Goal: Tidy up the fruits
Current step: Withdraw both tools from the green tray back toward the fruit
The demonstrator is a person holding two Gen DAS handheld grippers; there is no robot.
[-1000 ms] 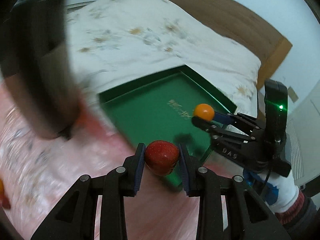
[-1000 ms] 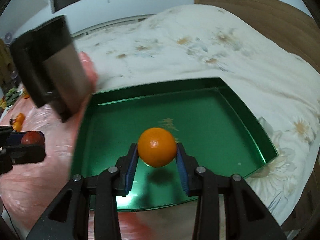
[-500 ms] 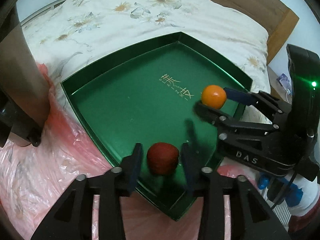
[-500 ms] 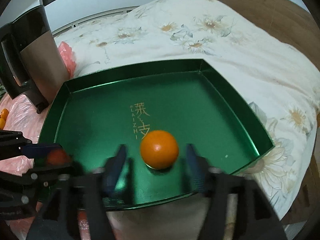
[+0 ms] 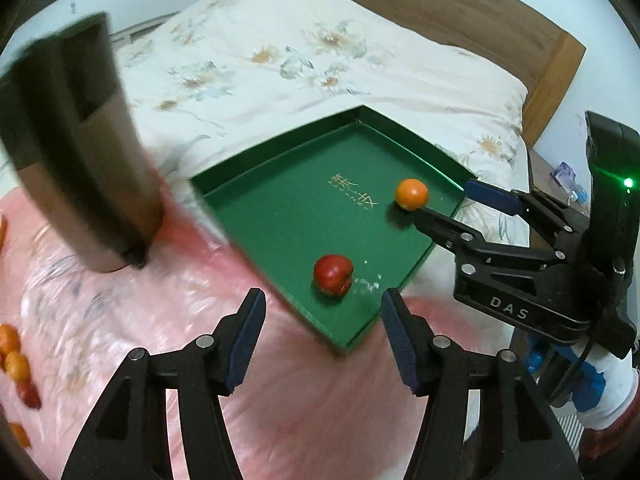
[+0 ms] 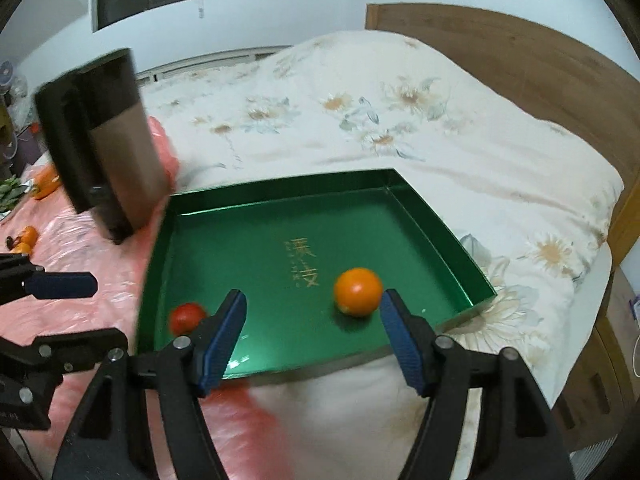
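Left gripper (image 5: 322, 334) jaws wide, red fruit (image 5: 333, 274) in green tray (image 5: 280, 216) at 12 o'clock beyond them, right gripper (image 6: 312, 334) jaws wide, orange (image 6: 357, 291) at 1 o'clock, loose fruit (image 5: 14, 364) only in left view.

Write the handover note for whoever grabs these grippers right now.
Left gripper: open, empty, just short of the green tray's near corner.
Right gripper: open, empty, at the tray's near edge.
Red fruit and orange both lie loose on the tray floor, apart from each other.
Done: two fruits placed.
Left: more small orange and red fruits wait on the pink plastic sheet to the left; fetch them next, probably past the dark upright container.
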